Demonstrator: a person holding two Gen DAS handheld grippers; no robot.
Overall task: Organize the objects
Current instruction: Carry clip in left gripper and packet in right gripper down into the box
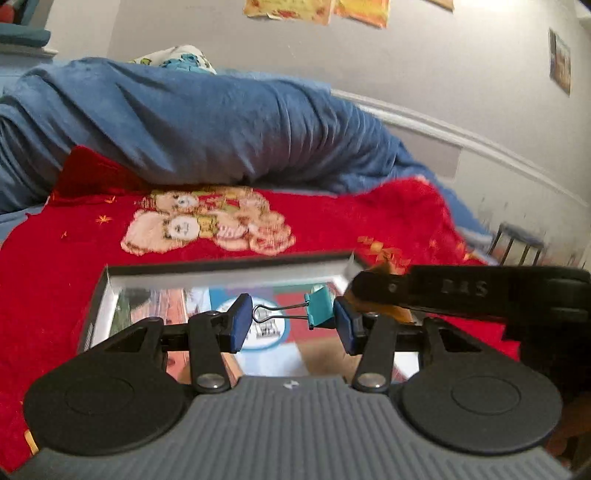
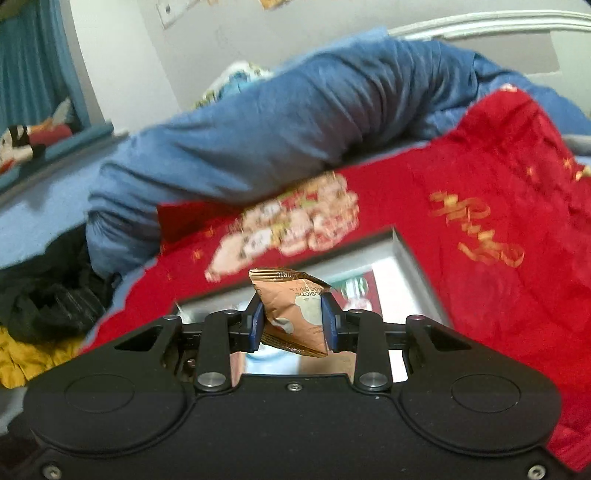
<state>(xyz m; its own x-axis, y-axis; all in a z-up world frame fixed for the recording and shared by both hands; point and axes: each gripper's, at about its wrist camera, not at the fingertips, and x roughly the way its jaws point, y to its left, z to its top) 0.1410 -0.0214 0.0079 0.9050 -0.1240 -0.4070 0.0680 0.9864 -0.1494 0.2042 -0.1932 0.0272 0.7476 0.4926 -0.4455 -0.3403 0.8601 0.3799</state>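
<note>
Above the open box (image 1: 229,266) on the red blanket (image 1: 55,280), left gripper (image 1: 293,321) pinches a teal binder clip (image 1: 320,305) end-to-end, likely to pivot out; right gripper (image 2: 292,322) clamps a slippery snack packet (image 2: 295,310).

It was a bedroom in a home. A rumpled blue duvet (image 1: 207,122) lay heaped on a bed, with a red blanket (image 1: 332,221) bearing a teddy-bear picture spread in front of it. A white bed rail (image 1: 461,138) ran along a grey wall hung with posters (image 1: 317,9). Teal curtains (image 2: 33,62) and soft toys (image 2: 26,142) showed at one side.
</note>
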